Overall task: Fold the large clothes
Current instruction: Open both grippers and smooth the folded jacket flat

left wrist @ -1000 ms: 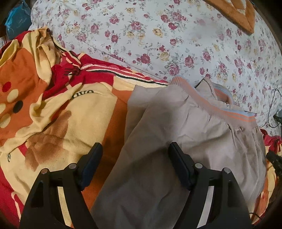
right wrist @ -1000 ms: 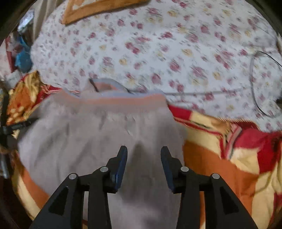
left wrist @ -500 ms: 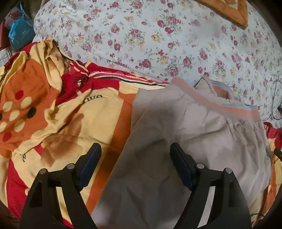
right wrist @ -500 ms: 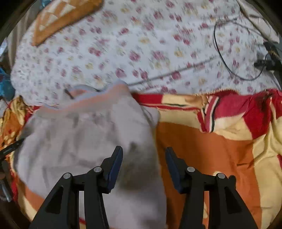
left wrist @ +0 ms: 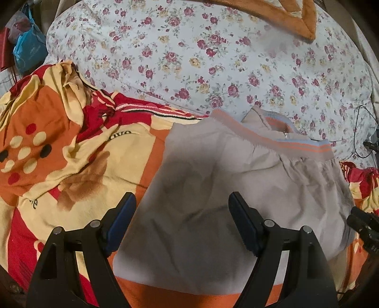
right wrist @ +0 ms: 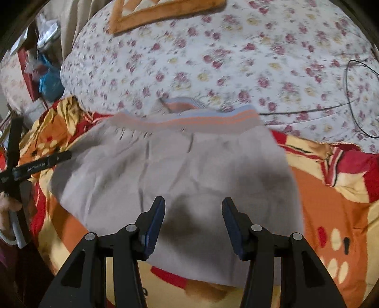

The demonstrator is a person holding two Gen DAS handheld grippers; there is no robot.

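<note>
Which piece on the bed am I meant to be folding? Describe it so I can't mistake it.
Start from the big floral quilt at the back of the bed; in front of it lies an orange, red and yellow cartoon blanket. Spread flat on that blanket is the beige garment. It is the only plain cloth, with a ribbed band striped orange and pale blue.

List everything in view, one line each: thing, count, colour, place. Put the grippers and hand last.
garment: one, grey-beige with orange and light blue striped band, lying folded on the blanket.
blanket: one, orange, yellow and red, under the garment.
floral sheet: one, white with red roses, beyond the garment.
orange cushion: one, orange and cream, far end of the sheet.
black cable: one, looped on the sheet, right side.
blue bag: one, far left, off the bed.
left gripper: one, black with blue pads, open above the garment.
right gripper: one, same colours, open above the garment.
hand: one, left edge of right wrist view.
</note>
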